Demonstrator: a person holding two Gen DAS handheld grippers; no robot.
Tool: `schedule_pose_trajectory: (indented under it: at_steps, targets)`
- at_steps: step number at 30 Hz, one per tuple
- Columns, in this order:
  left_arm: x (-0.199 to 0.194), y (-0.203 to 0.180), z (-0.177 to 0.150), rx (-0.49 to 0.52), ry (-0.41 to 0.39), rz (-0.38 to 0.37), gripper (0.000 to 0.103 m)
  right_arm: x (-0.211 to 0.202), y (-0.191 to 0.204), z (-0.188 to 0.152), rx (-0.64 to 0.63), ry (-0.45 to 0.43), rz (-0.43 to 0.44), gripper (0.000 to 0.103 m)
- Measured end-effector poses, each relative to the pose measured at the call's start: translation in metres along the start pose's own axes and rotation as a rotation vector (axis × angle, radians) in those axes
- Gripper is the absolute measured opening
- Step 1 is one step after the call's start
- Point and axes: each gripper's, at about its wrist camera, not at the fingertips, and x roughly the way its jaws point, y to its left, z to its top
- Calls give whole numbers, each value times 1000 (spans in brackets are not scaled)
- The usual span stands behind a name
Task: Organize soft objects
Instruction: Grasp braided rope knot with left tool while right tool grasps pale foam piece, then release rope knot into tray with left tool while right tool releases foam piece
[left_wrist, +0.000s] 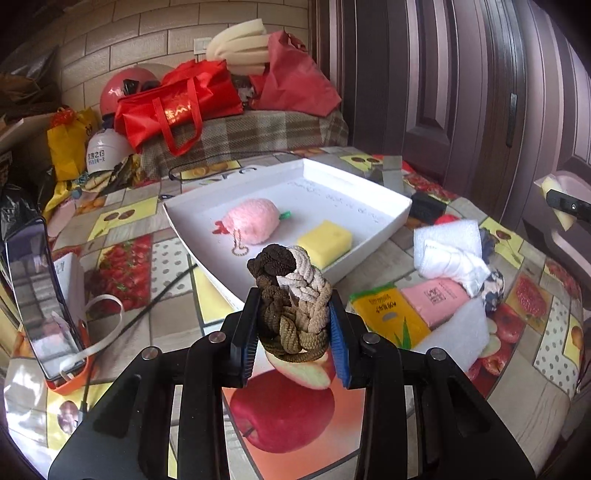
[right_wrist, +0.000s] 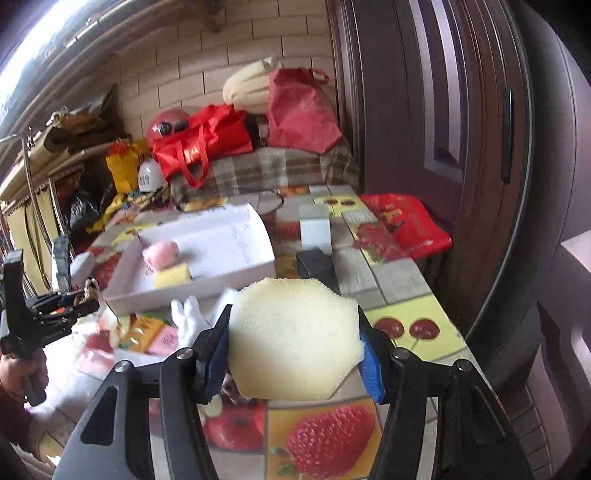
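My left gripper (left_wrist: 293, 328) is shut on a knotted rope toy (left_wrist: 291, 295) in brown, tan and cream, held above the table in front of the white tray (left_wrist: 391, 218). The tray holds a pink plush (left_wrist: 253, 220) and a yellow sponge (left_wrist: 325, 238). My right gripper (right_wrist: 293, 343) is shut on a pale yellow foam sponge (right_wrist: 295, 336), held above the table's right side. The left gripper (right_wrist: 79, 301) shows at the left of the right wrist view. The tray (right_wrist: 192, 291) lies ahead and left of the right gripper.
White cloths (left_wrist: 450, 254), a yellow packet (left_wrist: 388, 314), a pink packet (left_wrist: 437, 299) and white foam (left_wrist: 458, 332) lie right of the tray. A phone on an orange stand (left_wrist: 44, 306) stands at left. A black block (right_wrist: 317, 266), a white block (right_wrist: 314, 229) and a red bag (right_wrist: 406, 225) lie behind.
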Motion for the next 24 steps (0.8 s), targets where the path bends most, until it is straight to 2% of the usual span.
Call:
schedule_pose_trajectory:
  at_steps: [4,12,18,21,24]
  targets:
    - [-10,8,22,-20,-45,40,33,4,23,19,-15,-85,35,59]
    - [0,8,46,-41,-55,88,33,39,45,36,26,-65,130,60]
    - [20,13,71,-39,-63,147,33,50,54,80,53,-147,133,60]
    - [37,21,85,-63,-49,176,33,74,66,93,63,-134,137,60]
    - [57,28,92,-98,-16,196,33,112,78,98,71,-62,147,61]
